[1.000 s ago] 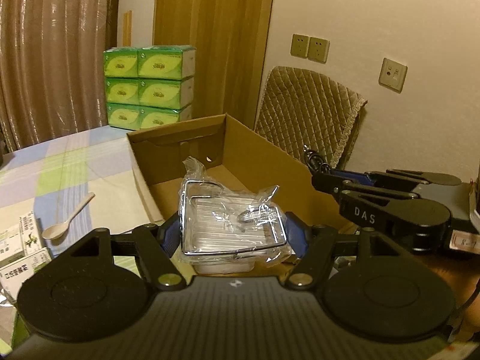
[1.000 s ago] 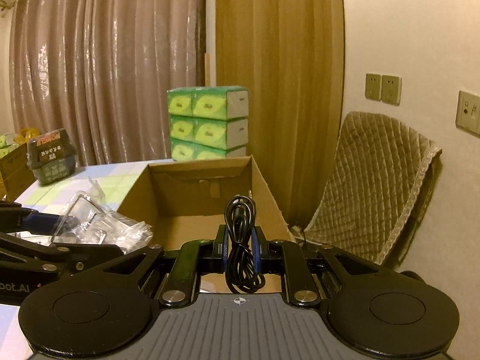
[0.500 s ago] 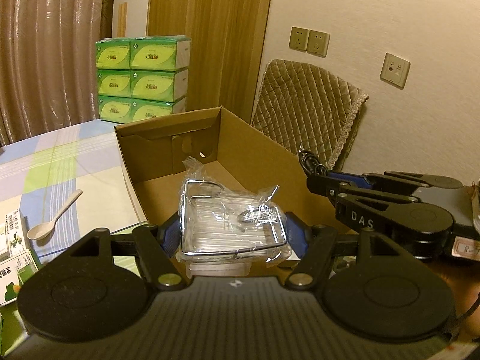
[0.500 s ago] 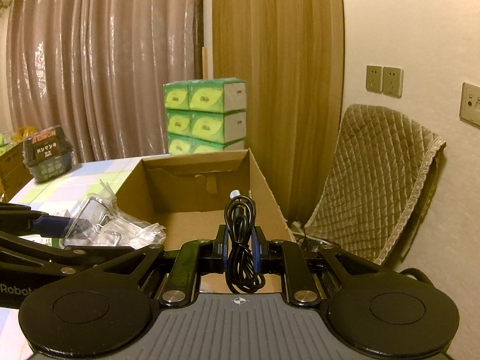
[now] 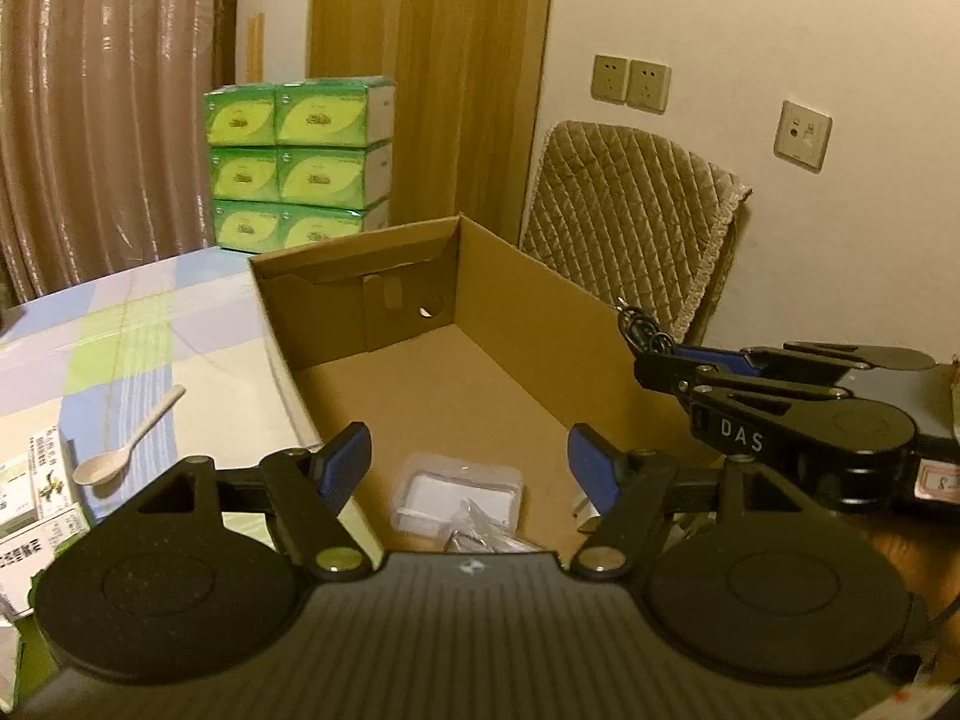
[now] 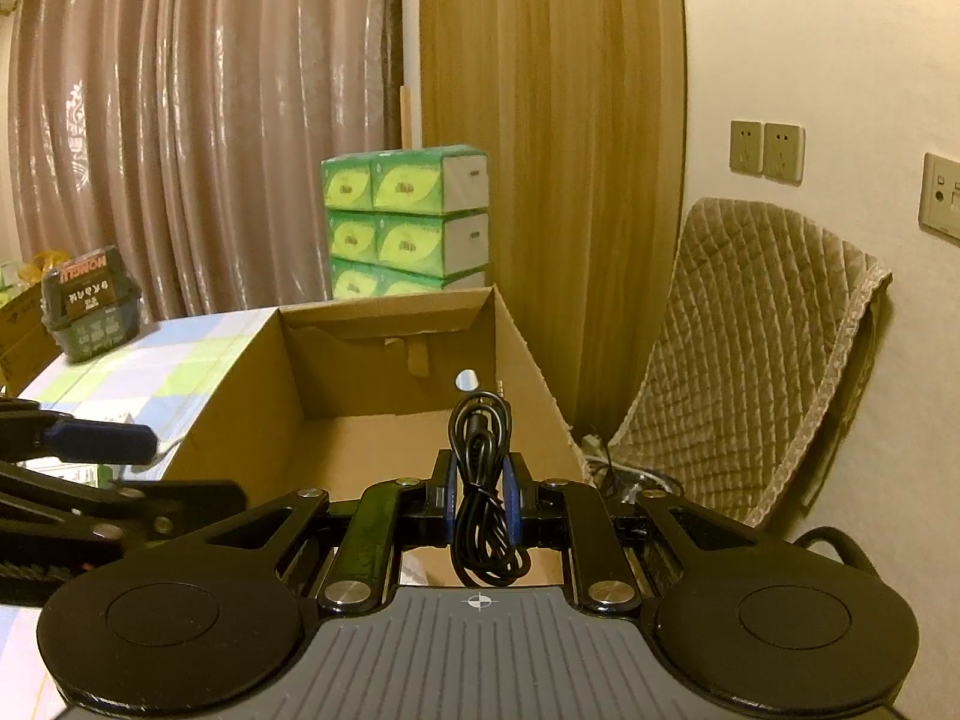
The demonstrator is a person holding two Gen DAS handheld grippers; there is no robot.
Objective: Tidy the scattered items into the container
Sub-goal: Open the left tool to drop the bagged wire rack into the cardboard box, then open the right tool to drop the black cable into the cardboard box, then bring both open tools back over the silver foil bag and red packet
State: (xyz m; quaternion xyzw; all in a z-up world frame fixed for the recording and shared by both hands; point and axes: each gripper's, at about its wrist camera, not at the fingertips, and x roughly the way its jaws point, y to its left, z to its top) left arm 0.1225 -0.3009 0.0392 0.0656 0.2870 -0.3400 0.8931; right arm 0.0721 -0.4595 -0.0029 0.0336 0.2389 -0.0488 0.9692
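Note:
An open cardboard box (image 5: pixel 540 312) (image 6: pixel 264 396) stands on the table. My left gripper (image 5: pixel 468 462) hangs open over its near end, blue pads (image 5: pixel 345 465) wide apart and empty. Below it, on the box floor, lies the bagged wire rack (image 5: pixel 459 498) with its clear wrapping. My right gripper (image 6: pixel 480 489) is shut on a coiled black cable (image 6: pixel 483 480), held above the near right part of the box. From the left wrist view the right gripper (image 5: pixel 660 354) shows at the box's right wall with the cable (image 5: pixel 639 327) poking up.
A pale spoon (image 5: pixel 129 441) and printed packets (image 5: pixel 33 492) lie on the checked tablecloth (image 5: pixel 120 348) left of the box. Stacked green tissue boxes (image 5: pixel 300 162) stand behind. A quilted chair (image 5: pixel 630 228) is at the right, a dark basket (image 6: pixel 90 303) far left.
My left gripper has opened and let the bagged wire rack drop onto the box floor. The right gripper still holds the cable and has edged closer over the box.

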